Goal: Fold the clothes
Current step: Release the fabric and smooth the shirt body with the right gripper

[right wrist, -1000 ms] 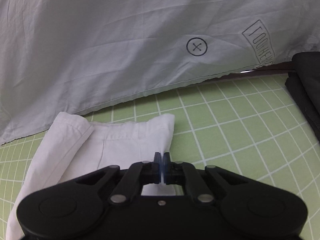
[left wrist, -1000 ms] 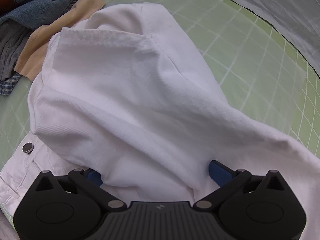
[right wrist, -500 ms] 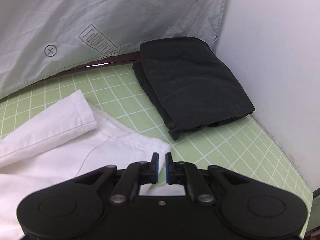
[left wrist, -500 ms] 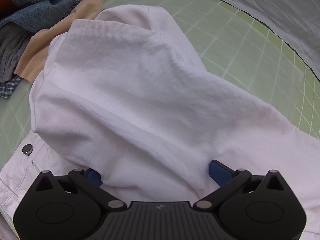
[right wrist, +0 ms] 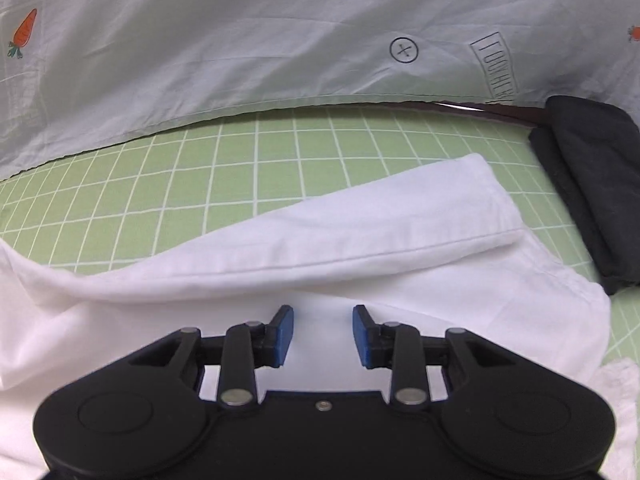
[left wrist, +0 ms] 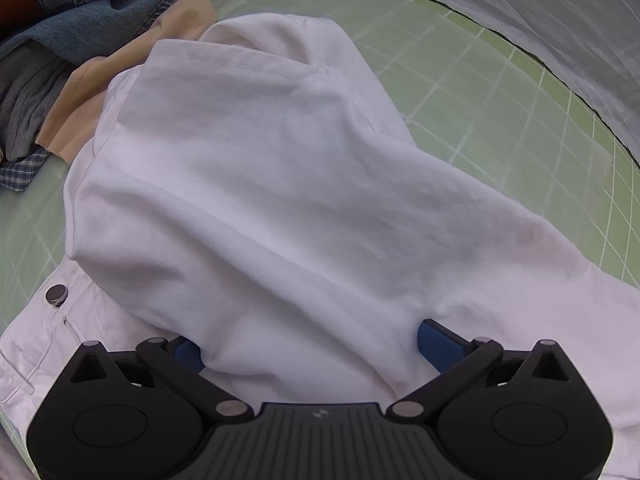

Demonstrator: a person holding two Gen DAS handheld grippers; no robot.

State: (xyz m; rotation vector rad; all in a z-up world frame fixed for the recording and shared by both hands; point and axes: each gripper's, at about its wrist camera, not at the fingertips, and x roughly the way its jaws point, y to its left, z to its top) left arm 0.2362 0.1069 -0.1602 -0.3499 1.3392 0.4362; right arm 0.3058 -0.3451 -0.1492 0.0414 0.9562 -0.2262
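Observation:
White trousers (left wrist: 260, 180) lie on the green grid mat (left wrist: 500, 120), with a metal button (left wrist: 56, 294) at the waist. My left gripper (left wrist: 312, 344) points down into them with its jaws wide apart. A thick fold bulges between the blue pads (left wrist: 436, 340) and hides the tips. In the right wrist view a trouser leg (right wrist: 360, 240) stretches across the mat (right wrist: 240, 172). My right gripper (right wrist: 322, 336) hovers over that leg. Its jaws are opening, and no cloth is pinched between them.
A heap of clothes sits at the upper left: denim (left wrist: 100, 12), a beige piece (left wrist: 80, 100) and a grey one (left wrist: 24, 100). A folded black garment (right wrist: 592, 184) lies right of the leg's hem. A grey printed sheet (right wrist: 240, 40) borders the mat's far side.
My right gripper was shut at the leg's hem, then opened and let the cloth go while swinging right and back. The leg now lies stretched out. My left gripper stayed put.

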